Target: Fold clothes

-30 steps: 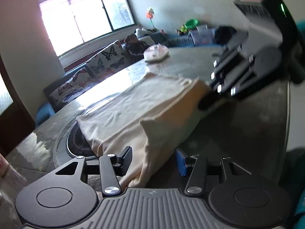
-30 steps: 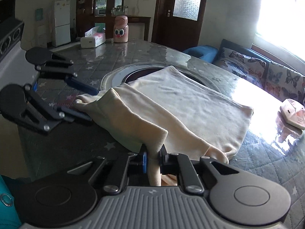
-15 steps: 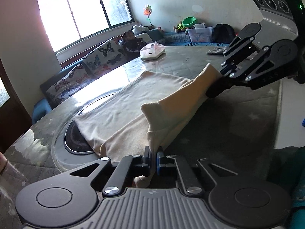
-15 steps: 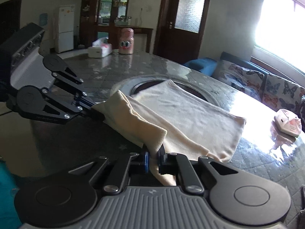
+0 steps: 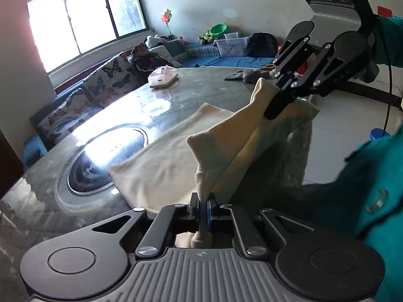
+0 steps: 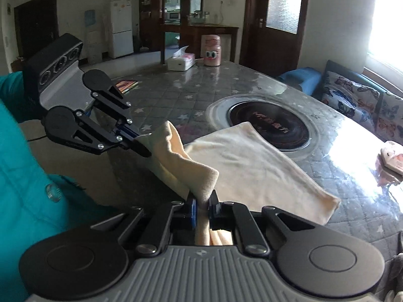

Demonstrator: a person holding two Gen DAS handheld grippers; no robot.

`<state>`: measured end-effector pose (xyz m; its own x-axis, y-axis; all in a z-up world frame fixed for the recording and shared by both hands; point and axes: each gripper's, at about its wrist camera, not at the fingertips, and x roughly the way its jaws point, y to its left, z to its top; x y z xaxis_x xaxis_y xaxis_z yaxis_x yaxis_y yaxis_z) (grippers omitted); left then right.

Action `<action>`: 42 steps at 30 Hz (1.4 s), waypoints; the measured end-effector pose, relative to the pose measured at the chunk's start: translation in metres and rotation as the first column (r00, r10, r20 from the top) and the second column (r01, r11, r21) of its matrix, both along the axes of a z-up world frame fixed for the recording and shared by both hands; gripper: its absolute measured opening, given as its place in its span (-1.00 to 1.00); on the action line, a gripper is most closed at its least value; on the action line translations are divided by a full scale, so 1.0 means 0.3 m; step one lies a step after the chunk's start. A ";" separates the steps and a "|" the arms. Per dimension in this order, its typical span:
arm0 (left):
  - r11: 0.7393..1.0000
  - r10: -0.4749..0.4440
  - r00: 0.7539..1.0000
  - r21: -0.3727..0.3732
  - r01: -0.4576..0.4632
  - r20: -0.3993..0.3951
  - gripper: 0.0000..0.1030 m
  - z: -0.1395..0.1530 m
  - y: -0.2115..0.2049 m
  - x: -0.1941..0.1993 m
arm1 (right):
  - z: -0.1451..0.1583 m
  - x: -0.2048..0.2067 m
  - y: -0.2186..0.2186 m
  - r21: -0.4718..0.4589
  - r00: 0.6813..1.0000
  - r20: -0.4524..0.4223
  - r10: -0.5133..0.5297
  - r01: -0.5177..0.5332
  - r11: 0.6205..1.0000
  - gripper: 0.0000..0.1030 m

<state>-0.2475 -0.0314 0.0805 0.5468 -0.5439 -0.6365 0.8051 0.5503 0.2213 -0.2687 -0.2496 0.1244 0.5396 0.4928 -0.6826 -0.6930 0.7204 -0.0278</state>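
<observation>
Red lettering is showing on the dark glass of the built-in cooktop set into the round table, but it is too blurred to read; a small emblem is sitting on each gripper's ribbed housing.

The left gripper is clamping one corner of the cream garment, its jaws closed on the cloth. The right gripper is pinching the other near corner the same way, jaws shut on the fabric. Both corners are being held up off the table, so the near edge is hanging between the two tools while the rest of the garment is lying flat on the tabletop, its far corner overlapping the cooktop's rim.

At the table's far end a white tissue box with tissue poking out is standing just beside a pink jar with cartoon eyes. A booklet is lying near the left edge. A pink-and-white packet is resting on the table toward the butterfly-print sofa. Along the far wall, a clear storage bin is holding contents I cannot make out, with a green bowl beside it.
</observation>
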 end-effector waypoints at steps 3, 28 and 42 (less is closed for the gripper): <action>1.000 -0.004 1.000 0.002 0.004 0.027 -0.88 0.017 -0.019 0.090 | -0.005 0.104 -0.016 -0.011 0.999 0.005 -0.045 0.045 0.999 -0.85; 0.942 0.334 0.942 -0.047 -0.333 0.017 -0.76 -0.162 -0.175 0.674 | -0.248 0.575 -0.176 0.049 0.871 0.009 -0.491 0.490 0.870 -0.43; 0.943 0.222 0.951 -0.203 -0.265 -0.214 -0.75 -0.155 -0.328 0.563 | -0.286 0.398 -0.220 0.111 0.849 -0.072 -0.524 0.529 0.841 -0.45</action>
